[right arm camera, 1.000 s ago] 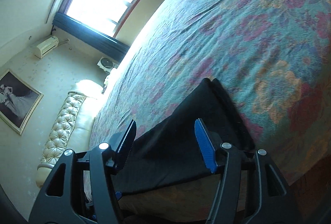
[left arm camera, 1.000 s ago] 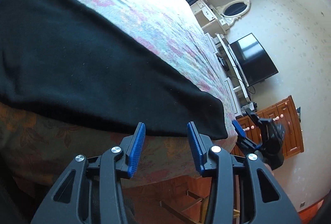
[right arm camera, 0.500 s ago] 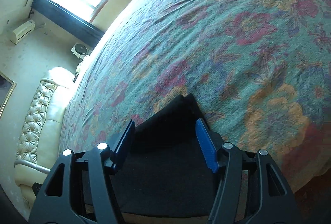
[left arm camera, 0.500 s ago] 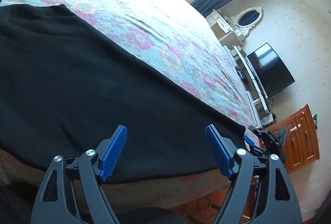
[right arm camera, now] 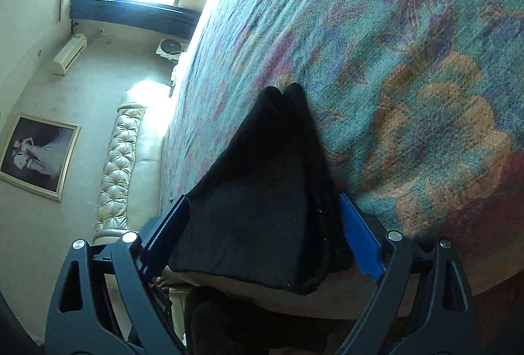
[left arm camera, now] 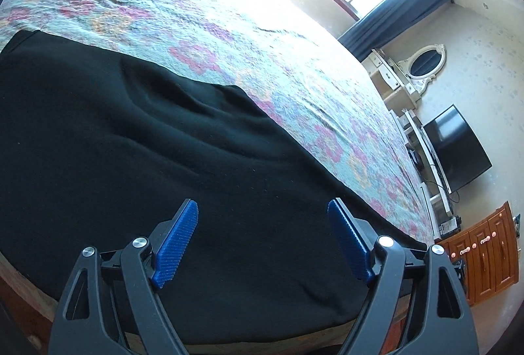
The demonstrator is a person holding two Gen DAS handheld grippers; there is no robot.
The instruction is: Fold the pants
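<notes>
Already laid across the near edge of the flowered bedspread [left arm camera: 294, 37], the black pants [left arm camera: 163, 158] fill the space ahead of the left gripper [left arm camera: 263, 240], whose blue pads [left arm camera: 177, 243] stand wide apart above the cloth, holding nothing. Just beyond its fingertips the fabric rises in a soft ridge, and the cloth's edge slips away behind the right-hand finger.

Seen from the right gripper [right arm camera: 262, 233], a narrow end of the pants [right arm camera: 262, 191] runs straight out ahead between the two fingers, its far tips resting on the bedspread [right arm camera: 425, 60]. The jaws straddle this end, with the cloth near or against both pads; whether they have pinched it or merely bracket it cannot be told.

Trouble, if it comes, likely begins with layers. Thick folds lie stacked by the right-hand finger, so a shallow pinch may catch only the top ply and let the rest sag, skewing the fold. Under the left gripper, a bite taken on flat cloth may gather the bedspread as well, dragging it along. The near hem overhangs the bed's edge, and a loose lift could let the pants slide off toward the floor.
</notes>
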